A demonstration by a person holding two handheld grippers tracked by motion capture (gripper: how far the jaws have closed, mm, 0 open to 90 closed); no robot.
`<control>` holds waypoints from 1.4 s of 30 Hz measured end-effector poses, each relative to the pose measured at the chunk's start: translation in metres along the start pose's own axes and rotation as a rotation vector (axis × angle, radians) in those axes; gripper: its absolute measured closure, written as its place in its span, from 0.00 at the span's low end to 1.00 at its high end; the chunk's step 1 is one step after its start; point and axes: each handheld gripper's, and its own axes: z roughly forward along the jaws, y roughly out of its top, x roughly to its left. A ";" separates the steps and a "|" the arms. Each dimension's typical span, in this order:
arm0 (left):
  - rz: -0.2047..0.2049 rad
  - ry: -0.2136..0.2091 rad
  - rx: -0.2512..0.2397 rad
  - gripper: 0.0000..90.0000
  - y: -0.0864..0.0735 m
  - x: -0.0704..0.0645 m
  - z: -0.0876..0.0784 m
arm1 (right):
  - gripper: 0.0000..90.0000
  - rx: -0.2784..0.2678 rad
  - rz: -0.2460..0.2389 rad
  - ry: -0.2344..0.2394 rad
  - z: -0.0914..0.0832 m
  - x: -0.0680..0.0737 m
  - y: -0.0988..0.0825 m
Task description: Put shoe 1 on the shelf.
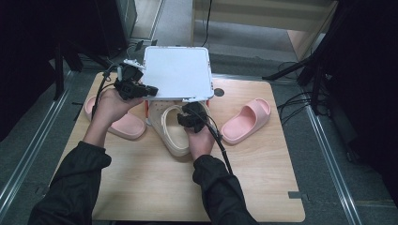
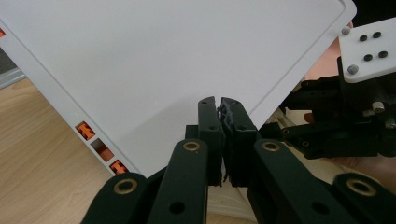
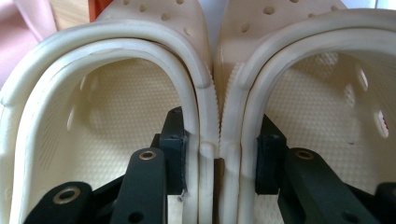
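Note:
A white flat lid (image 1: 177, 72) with orange clips along one side (image 2: 86, 131) is held tilted over the back of the table. My left gripper (image 1: 140, 89) is shut on the lid's near left edge, with the thin rim pinched between the jaws (image 2: 219, 105). Two cream clogs (image 1: 171, 136) lie side by side in front of the lid, toes under it. My right gripper (image 1: 192, 111) has one jaw inside each clog and is shut on their two touching side walls (image 3: 219, 154). The left clog (image 3: 116, 130) and the right clog (image 3: 327, 126) are pressed together.
A pink slide (image 1: 123, 125) lies at the left of the wooden table (image 1: 155, 187), under my left forearm. Another pink slide (image 1: 246, 121) lies at the right. A small black disc (image 1: 219, 92) sits beside the lid's right corner. Dark stands and cables ring the table.

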 end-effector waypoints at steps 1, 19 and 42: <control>-0.001 0.001 -0.002 0.96 0.000 0.000 0.000 | 0.71 -0.003 0.003 0.002 0.001 0.000 0.000; -0.005 -0.004 -0.005 0.96 -0.001 0.001 0.000 | 0.57 0.004 -0.032 0.059 -0.010 -0.005 -0.005; -0.021 -0.007 -0.008 0.96 -0.001 0.002 0.000 | 0.98 0.003 -0.074 0.261 -0.081 -0.013 -0.032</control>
